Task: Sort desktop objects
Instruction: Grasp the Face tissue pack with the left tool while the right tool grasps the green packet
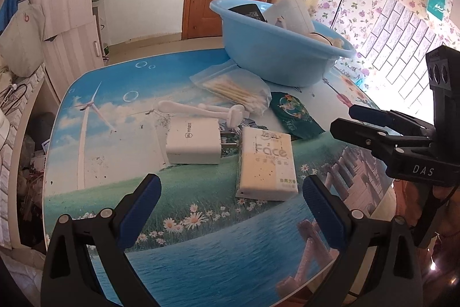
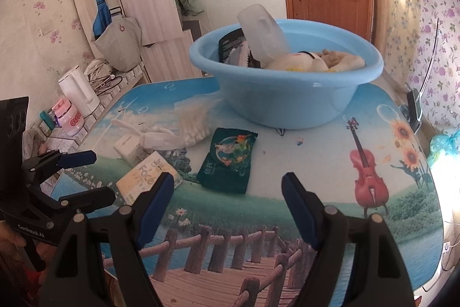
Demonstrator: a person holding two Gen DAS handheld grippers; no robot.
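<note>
On the picture-printed table (image 1: 201,235) lie a "Face" tissue pack (image 1: 266,163), a white charger (image 1: 192,144), a dark green sachet (image 1: 296,114), a bag of cotton swabs (image 1: 238,89) and a white plastic roller (image 1: 201,110). My left gripper (image 1: 230,186) stands open just short of the tissue pack and charger, with nothing between its fingers. My right gripper (image 2: 228,183) is open too, its fingertips at the near edge of the green sachet (image 2: 230,157), not touching it. The tissue pack (image 2: 146,177) lies to its left. Each gripper shows in the other's view: right gripper (image 1: 346,118), left gripper (image 2: 97,176).
A light blue basin (image 2: 287,94) stands at the table's far side, holding a black packet, a translucent container and a plush toy. Left of the table, a low ledge carries a white kettle (image 2: 76,94) and a pink bottle (image 2: 69,117). A wooden door is behind.
</note>
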